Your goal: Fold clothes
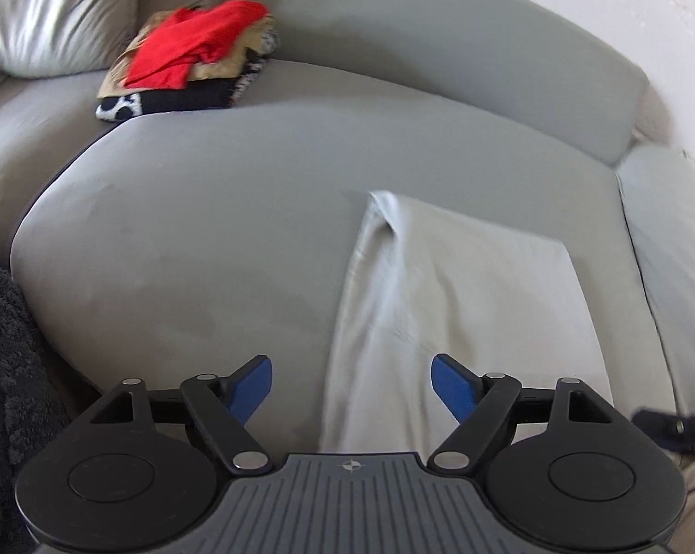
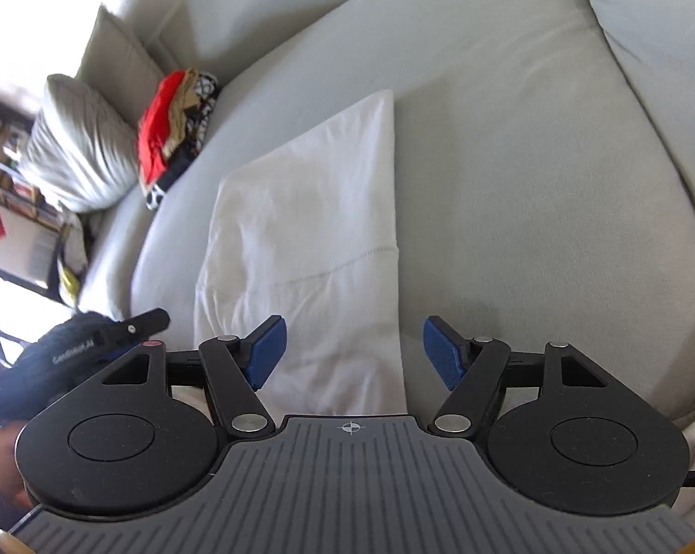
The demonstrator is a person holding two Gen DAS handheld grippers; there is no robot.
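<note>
A white garment [image 2: 310, 249], folded into a long flat panel with a stitched hem line across it, lies on the grey sofa cushion [image 2: 509, 212] before me. Further back sits a stack of folded clothes [image 1: 195, 60], red on top.

On my left hand-held gripper [image 2: 149, 319], seen from the right wrist, I read white lettering roughly like "GenRobot.AI", slightly blurred.
</note>
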